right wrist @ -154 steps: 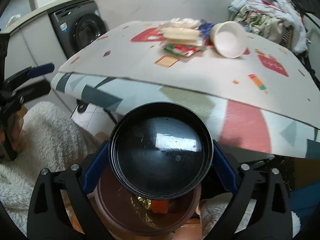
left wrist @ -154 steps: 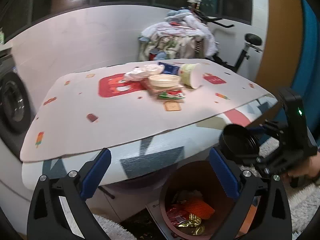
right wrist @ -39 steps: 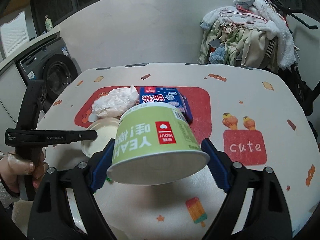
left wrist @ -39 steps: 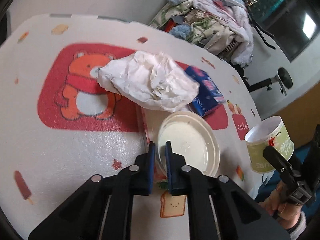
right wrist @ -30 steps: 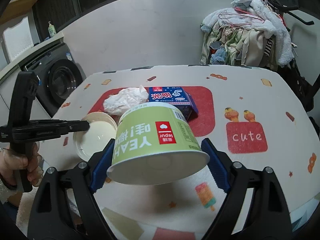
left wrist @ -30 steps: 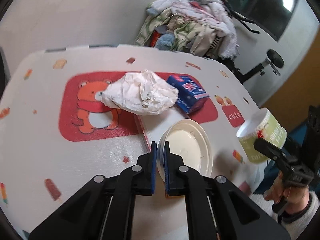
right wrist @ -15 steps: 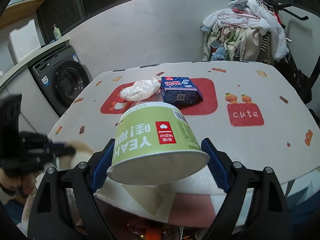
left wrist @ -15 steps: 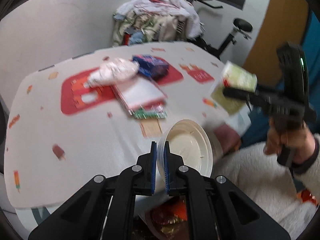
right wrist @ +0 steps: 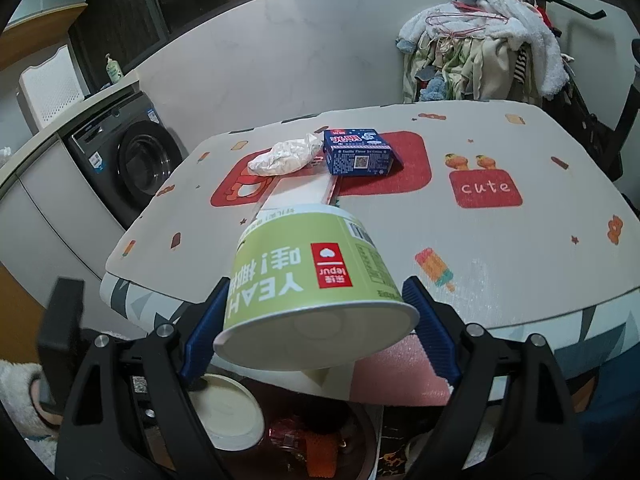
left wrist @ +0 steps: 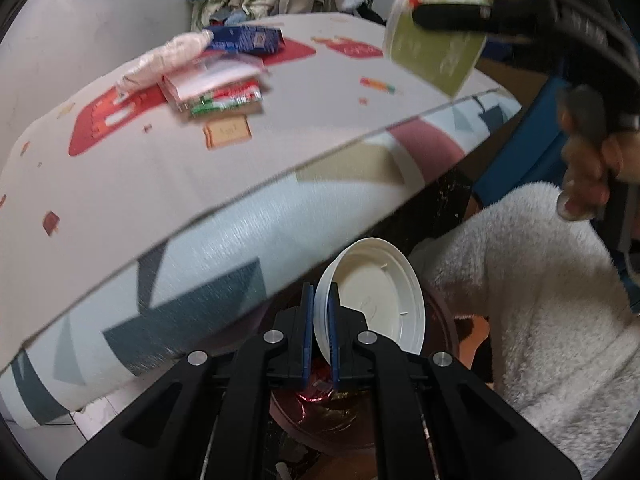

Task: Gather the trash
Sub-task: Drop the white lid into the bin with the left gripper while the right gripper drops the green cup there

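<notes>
Left wrist view: the left tongs [left wrist: 319,334] are clenched on the rim of a white lid [left wrist: 378,302], which hangs tilted directly above the brown bin [left wrist: 440,328] standing on the floor below the edge of the surface [left wrist: 120,184]; wrappers show inside the bin. On the surface lie a flat box with a green-and-red wrapper [left wrist: 224,96], a crumpled paper bag [left wrist: 168,60] and a blue carton [left wrist: 246,40]. At upper right the right tongs [left wrist: 448,14] carry a green cup [left wrist: 434,46] in the air, near the surface edge; a hand [left wrist: 588,160] and a fleecy white sleeve [left wrist: 540,300] are visible. This view is blurred. Right wrist view: the right tongs [right wrist: 316,320] are grasping the green cup [right wrist: 312,280] across its wide rim, the cup lying on its side with its mouth toward the camera, above the surface edge. Below it the white lid [right wrist: 226,416] sits over the bin [right wrist: 360,432]. The paper bag [right wrist: 286,156], blue carton [right wrist: 358,152] and flat box [right wrist: 298,192] lie well back on the surface [right wrist: 520,260]. Assessment: the disposal step is in hand for both items. The next move calls for releasing the lid into the bin, then bringing the cup down over the opening and releasing it; three items remain to be fetched.
</notes>
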Tool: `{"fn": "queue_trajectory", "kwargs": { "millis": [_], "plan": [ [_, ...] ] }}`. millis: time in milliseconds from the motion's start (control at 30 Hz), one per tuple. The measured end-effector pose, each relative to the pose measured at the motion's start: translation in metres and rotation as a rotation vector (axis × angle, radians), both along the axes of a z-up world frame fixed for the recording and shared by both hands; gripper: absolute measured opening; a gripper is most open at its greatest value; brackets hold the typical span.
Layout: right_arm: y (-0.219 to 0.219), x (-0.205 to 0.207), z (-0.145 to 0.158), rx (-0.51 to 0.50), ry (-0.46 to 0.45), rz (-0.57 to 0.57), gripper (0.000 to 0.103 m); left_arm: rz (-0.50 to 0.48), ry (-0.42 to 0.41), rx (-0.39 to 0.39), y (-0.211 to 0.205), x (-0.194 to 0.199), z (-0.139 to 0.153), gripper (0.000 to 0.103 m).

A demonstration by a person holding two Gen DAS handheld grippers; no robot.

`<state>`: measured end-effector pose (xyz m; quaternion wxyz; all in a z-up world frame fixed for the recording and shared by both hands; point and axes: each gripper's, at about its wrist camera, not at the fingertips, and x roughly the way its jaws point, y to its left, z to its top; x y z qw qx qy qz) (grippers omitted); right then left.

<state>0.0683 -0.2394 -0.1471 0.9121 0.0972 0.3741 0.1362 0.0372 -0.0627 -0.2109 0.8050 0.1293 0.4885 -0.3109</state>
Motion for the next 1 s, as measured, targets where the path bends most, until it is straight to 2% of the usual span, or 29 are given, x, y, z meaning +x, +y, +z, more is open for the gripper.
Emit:
{"fn": "queue_trajectory", "kwargs": {
  "millis": [200,233,300,333,367,500,633,767,1000],
  "plan": [
    [0.0,-0.005,-0.011,0.013,0.022,-0.007,0.084,-0.019,0.042,0.051,-0.002,-0.011,-0.025,0.007],
    [0.0,-0.006,-0.013,0.015,0.025,-0.008,0.084,-0.025,0.052,0.059,-0.002,-0.012,-0.028,0.009],
    [-0.001,-0.008,-0.016,0.019,0.032,-0.012,0.084,-0.03,0.052,0.048,0.001,-0.014,-0.027,0.02],
    [-0.001,-0.009,-0.018,0.019,0.034,-0.013,0.084,-0.027,0.036,0.042,0.001,-0.015,-0.024,0.037],
    [0.0,-0.01,-0.02,0.017,0.036,-0.015,0.084,-0.017,0.002,0.03,0.004,-0.016,-0.017,0.049],
    [0.001,-0.016,-0.026,0.007,0.044,-0.013,0.084,0.041,-0.069,-0.047,0.016,-0.016,0.006,0.06],
    [0.006,-0.024,-0.035,0.0,0.068,0.002,0.084,0.125,-0.182,-0.113,0.035,-0.018,0.032,0.075],
    [0.014,-0.032,-0.046,-0.012,0.101,0.028,0.084,0.189,-0.283,-0.143,0.054,-0.021,0.053,0.085],
    [0.039,-0.048,-0.071,-0.03,0.174,0.099,0.084,0.296,-0.332,-0.148,0.083,-0.018,0.063,0.09]
  ]
}}
